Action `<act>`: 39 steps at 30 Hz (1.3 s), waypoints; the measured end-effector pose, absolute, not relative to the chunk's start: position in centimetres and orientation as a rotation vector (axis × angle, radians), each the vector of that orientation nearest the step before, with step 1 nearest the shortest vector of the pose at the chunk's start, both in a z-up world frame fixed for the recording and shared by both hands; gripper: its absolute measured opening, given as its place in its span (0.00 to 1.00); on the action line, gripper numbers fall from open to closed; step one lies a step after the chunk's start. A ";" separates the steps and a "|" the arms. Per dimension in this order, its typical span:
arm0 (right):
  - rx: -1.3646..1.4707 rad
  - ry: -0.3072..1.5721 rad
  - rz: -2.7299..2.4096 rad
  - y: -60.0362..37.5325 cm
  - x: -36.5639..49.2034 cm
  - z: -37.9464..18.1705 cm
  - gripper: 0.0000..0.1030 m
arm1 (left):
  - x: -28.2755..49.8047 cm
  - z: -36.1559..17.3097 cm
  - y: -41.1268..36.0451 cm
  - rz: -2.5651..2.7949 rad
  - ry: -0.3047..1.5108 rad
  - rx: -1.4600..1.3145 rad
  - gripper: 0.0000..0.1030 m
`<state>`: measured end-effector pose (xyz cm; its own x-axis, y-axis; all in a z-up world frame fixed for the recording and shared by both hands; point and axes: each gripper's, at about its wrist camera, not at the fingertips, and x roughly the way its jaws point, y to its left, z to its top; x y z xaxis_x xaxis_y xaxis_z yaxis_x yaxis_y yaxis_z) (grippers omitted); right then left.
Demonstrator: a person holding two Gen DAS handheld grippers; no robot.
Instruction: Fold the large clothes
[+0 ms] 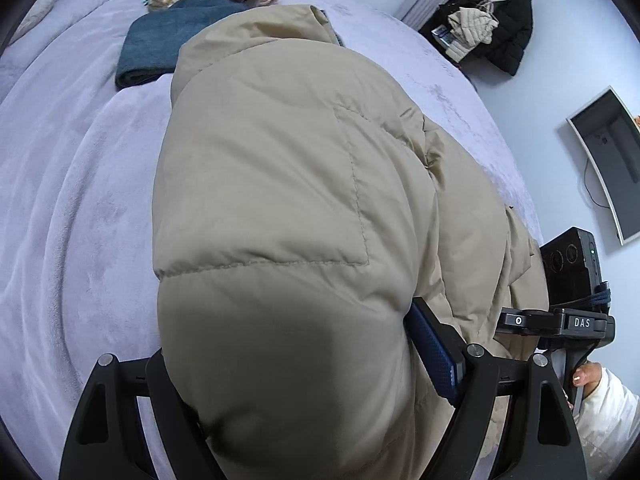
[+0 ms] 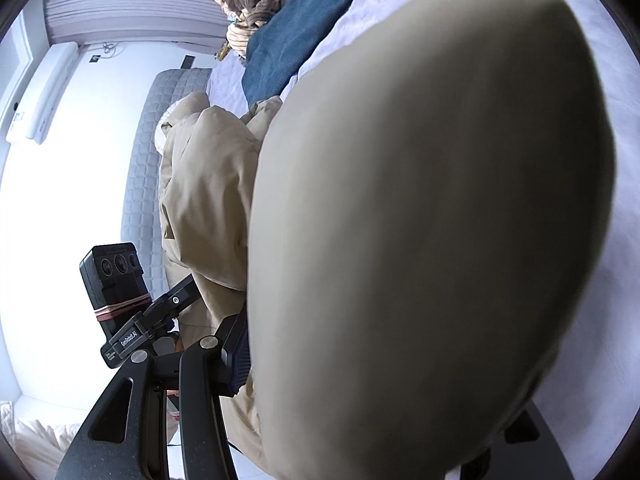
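The bulky beige quilted puffer jacket (image 1: 288, 184) lies on the lilac plush bed (image 1: 72, 208) with its long axis running away from both cameras toward the folded blue denim garment (image 1: 160, 48), and its near hem bulges up between the jaws of both tools, so neither hand is nearer. The left gripper (image 1: 304, 392) is clamped wide on a thick fold of that hem and tips steeply down. The right gripper (image 2: 360, 380) grips the neighbouring bunch at a shallower tilt, its right jaw hidden by cloth.
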<state>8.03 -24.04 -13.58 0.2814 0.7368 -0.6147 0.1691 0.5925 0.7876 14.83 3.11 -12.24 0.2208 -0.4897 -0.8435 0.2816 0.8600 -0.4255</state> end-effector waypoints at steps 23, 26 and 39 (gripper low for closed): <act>0.676 1.152 0.083 -24.5 5.2 -6.5 0.62 | 15.1 -16.6 4.2 -0.435 1.270 -0.202 0.93; 0.667 1.164 0.161 -23.1 5.8 -6.8 0.62 | 15.1 -16.3 4.3 -0.404 1.265 -0.171 0.95; 0.773 1.229 0.175 -19.6 13.2 -10.9 0.10 | 19.1 -14.2 4.2 -0.301 1.126 -0.133 0.79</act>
